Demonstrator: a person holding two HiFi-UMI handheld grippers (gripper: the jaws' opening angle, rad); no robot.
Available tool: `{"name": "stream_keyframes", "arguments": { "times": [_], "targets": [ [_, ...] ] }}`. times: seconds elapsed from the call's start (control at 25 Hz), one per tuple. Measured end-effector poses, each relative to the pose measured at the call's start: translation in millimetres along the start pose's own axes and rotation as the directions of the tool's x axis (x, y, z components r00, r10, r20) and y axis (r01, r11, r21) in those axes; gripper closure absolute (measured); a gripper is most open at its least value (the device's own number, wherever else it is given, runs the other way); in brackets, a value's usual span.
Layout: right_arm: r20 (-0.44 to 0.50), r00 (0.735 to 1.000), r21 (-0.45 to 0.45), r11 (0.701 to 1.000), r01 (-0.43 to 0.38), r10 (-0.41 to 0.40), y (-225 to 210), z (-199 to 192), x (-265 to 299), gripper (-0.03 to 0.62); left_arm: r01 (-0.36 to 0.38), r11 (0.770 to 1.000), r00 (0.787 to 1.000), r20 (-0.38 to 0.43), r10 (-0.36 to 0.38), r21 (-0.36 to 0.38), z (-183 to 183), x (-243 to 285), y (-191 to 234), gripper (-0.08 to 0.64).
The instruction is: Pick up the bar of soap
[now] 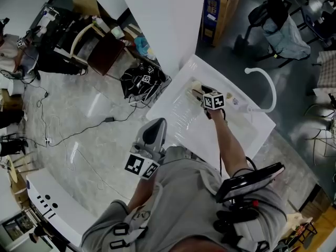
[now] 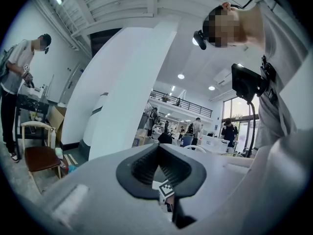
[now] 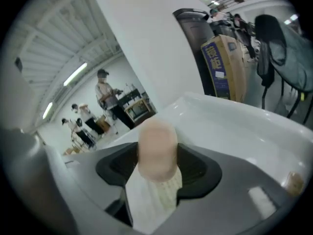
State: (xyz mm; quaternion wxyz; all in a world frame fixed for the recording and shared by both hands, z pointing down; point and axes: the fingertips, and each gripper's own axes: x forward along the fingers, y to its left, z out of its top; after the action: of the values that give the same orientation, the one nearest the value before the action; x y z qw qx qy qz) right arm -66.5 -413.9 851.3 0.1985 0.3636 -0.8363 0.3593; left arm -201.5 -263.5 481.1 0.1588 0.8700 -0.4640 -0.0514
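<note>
Right gripper clamps the peach bar of soap between its pads, above the white sink. Soap's long axis runs along the jaws, rounded end sticking out past the tips. Can't tell what's in the sink. Left gripper is closed and empty, near the torso.

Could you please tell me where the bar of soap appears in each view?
Head view: bar of soap just above centre, at the right tongs' tip.
Left gripper view: not in it.
Right gripper view: soap at centre, clamped between the tongs.
Shared landmark: white pillar.
</note>
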Motion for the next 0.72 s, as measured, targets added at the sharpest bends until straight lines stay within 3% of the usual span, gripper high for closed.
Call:
{"name": "stream_keyframes", "arguments": {
  "times": [0.12,0.24,0.44,0.72],
  "targets": [
    [0.14,0.989,0.127,0.99,-0.058,0.04,8,15,-16,0.337,0.011,1.0,1.0,0.005,-0.011,0.005,3,3,-3,0.571],
    [0.224,0.974,0.14,0.988,-0.072,0.039,24,28,-37,0.337,0.03,0.999,0.999,0.012,-0.03,0.013,7,5,-6,0.571],
    [0.34,0.94,0.029,0.999,-0.041,0.028,71,63,-90,0.337,0.068,0.997,0.997,0.024,-0.068,0.025,13,15,-11,0.571],
    [0.492,0.871,-0.11,0.993,0.044,0.016,130,115,-187,0.337,0.155,0.987,0.987,0.041,-0.157,0.043,16,36,-30,0.571]
  ]
}}
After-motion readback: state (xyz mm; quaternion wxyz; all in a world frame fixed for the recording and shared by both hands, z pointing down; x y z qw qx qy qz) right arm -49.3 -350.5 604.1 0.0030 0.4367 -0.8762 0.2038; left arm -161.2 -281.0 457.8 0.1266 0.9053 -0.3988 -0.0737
